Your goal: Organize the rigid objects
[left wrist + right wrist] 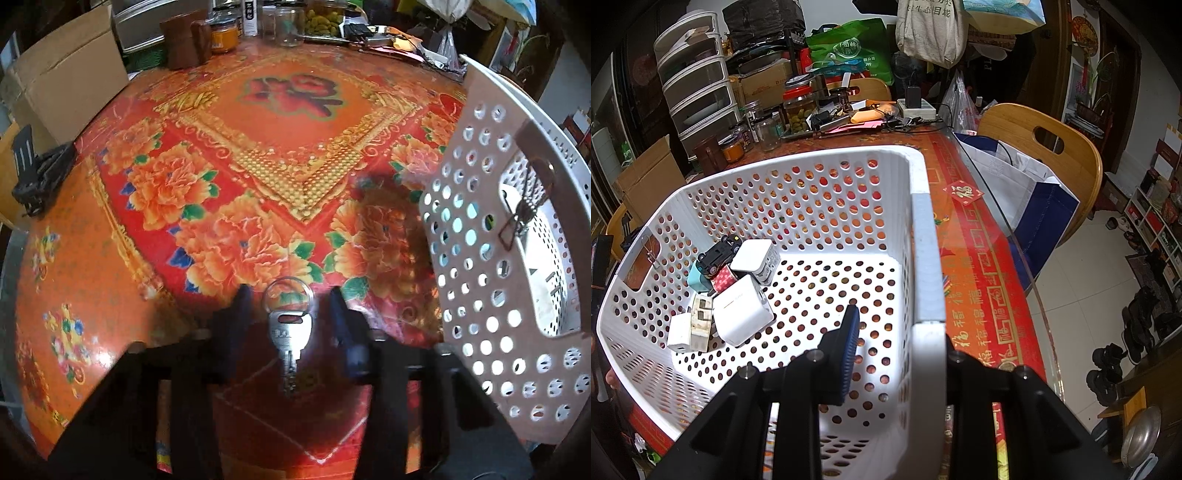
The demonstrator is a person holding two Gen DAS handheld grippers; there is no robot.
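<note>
A silver key (287, 339) on a ring lies on the red flowered tablecloth (258, 122), between the fingers of my left gripper (291, 306), which is open around it. The white perforated basket (495, 295) stands tilted just to the right. In the right wrist view my right gripper (897, 328) straddles the basket's right wall (925, 258), one finger (849, 332) inside and the other hidden outside; it looks shut on the wall. Inside the basket lie white chargers (742, 310), a black toy car (718, 253) and other small items.
Jars (288, 26) and brown containers (184, 40) stand at the table's far edge. A cardboard box (62, 77) and a black clip (37, 173) are at the left. A wooden chair (1052, 147) with a bag stands beyond the table's right edge.
</note>
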